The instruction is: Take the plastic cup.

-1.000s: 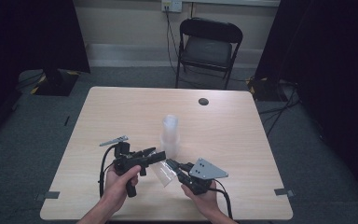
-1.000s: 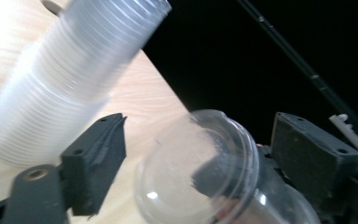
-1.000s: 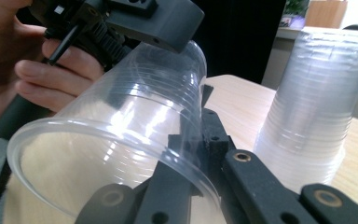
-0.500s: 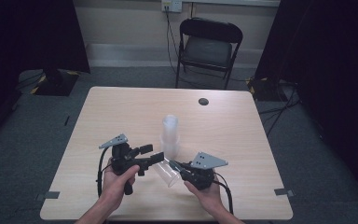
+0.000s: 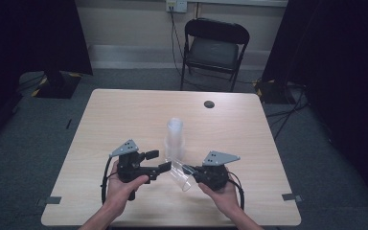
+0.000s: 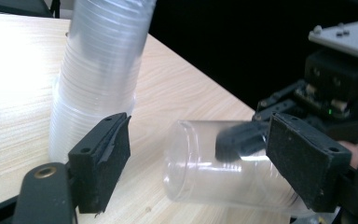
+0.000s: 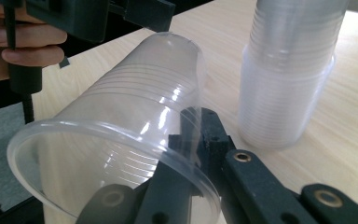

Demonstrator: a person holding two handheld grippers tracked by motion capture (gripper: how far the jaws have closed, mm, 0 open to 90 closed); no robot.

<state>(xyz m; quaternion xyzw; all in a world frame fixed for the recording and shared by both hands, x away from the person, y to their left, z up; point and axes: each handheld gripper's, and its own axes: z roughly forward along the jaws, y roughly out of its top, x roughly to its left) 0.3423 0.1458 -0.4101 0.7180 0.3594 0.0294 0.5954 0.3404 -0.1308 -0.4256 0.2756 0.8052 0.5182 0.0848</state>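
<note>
Clear cup (image 7: 121,135) in right gripper (image 5: 191,173) jaws, left gripper (image 5: 159,161) wide, stack (image 5: 175,139) beside.

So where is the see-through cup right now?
In the high view, the single cup lies sideways between the left gripper and right gripper, just before the cup stack.

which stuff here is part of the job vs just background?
In the job:
single clear cup, pinched at its rim by the right gripper
stack of clear cups
left gripper, open at the cup's base

Lying about:
folding chair
round dark grommet
</note>
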